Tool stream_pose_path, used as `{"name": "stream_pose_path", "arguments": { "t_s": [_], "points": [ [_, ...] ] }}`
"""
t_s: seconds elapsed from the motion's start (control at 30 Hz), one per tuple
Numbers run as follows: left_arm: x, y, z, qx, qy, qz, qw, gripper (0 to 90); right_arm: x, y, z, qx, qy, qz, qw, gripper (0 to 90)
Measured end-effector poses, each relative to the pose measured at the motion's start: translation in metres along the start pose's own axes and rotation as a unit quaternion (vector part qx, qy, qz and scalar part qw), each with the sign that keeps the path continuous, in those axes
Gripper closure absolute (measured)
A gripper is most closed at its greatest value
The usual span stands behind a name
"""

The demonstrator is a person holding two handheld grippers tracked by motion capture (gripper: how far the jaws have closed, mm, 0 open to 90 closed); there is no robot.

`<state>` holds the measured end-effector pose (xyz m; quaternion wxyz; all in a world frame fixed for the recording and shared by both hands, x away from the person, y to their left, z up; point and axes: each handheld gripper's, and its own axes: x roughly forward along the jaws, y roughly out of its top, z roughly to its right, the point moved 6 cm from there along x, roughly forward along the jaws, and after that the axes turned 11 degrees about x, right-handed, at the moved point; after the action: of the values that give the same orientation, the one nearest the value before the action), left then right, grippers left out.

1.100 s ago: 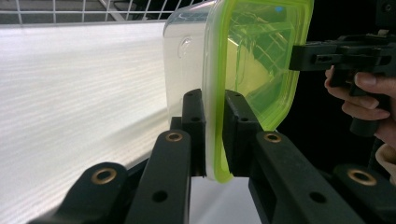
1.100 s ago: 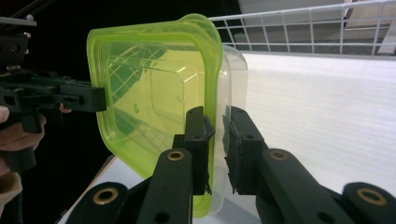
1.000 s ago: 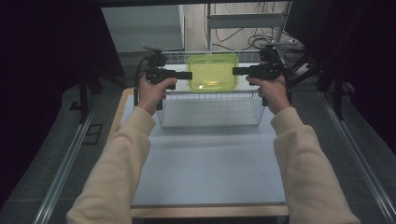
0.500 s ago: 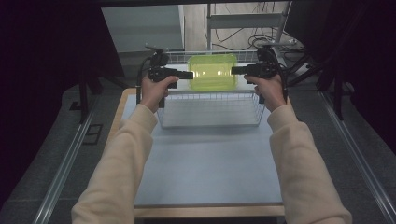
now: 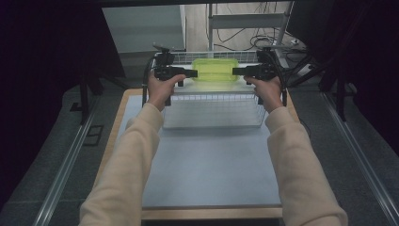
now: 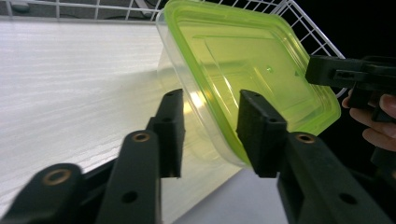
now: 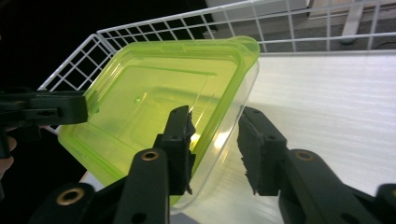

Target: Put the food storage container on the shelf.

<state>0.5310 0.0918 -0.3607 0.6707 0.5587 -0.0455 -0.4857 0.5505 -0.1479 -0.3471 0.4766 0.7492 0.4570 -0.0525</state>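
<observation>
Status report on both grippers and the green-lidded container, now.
Left gripper and right gripper: jaws just been opening, each astride an end of the container, pads slack. Container inside the wire basket. Nothing in the way.

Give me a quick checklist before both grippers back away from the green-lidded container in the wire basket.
1. Left gripper jaws off the container: ok, they have just been opening, and a gap shows at each pad with the rim between them.
2. Right gripper released: ok, also just opened, wall between the jaws.
3. Container inside the wire basket: ok.
4. Container resting flat on the basket floor: cannot tell.
5. Green lid seated: ok.
6. Withdrawal paths past the basket walls: cannot tell.
</observation>
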Motion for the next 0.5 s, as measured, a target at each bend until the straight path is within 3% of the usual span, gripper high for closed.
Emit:
{"name": "stream_pose_path", "arguments": {
  "t_s": [0.07, 0.1, 0.13, 0.17, 0.23, 0.33, 0.47, 0.5],
  "points": [
    [0.001, 0.000, 0.000, 0.003, 0.002, -0.001, 1.0000, 47.8, 0.001, -0.001, 0.000, 0.000, -0.001, -0.003, 1.0000, 59.2],
    [0.002, -0.001, 0.000, 0.006, 0.005, -0.001, 1.0000, 47.8, 0.001, -0.001, 0.000, 0.000, -0.001, -0.003, 1.0000, 59.2],
    [0.004, -0.001, 0.002, 0.009, 0.000, 0.001, 1.0000, 34.1, 0.001, -0.001, 0.000, -0.004, -0.006, -0.002, 1.0000, 52.2],
    [0.004, -0.001, 0.002, 0.009, 0.000, 0.001, 1.0000, 27.0, 0.001, -0.001, 0.000, -0.004, -0.006, -0.002, 1.0000, 52.2],
    [0.004, 0.000, 0.004, 0.018, 0.005, 0.018, 0.9997, 17.7, 0.001, -0.001, 0.000, -0.007, -0.018, 0.001, 0.9998, 42.6],
    [-0.002, 0.002, 0.005, 0.028, 0.005, 0.035, 0.9990, 12.5, -0.003, -0.002, -0.001, -0.009, -0.018, 0.016, 0.9997, 37.3],
    [-0.011, 0.004, 0.008, 0.041, 0.006, 0.053, 0.9977, 12.0, -0.010, -0.001, -0.004, -0.012, -0.011, 0.041, 0.9990, 34.8],
    [-0.014, 0.003, 0.009, 0.040, 0.006, 0.053, 0.9978, 12.5, -0.015, -0.001, -0.007, -0.023, -0.005, 0.046, 0.9987, 34.0]
  ]
}}
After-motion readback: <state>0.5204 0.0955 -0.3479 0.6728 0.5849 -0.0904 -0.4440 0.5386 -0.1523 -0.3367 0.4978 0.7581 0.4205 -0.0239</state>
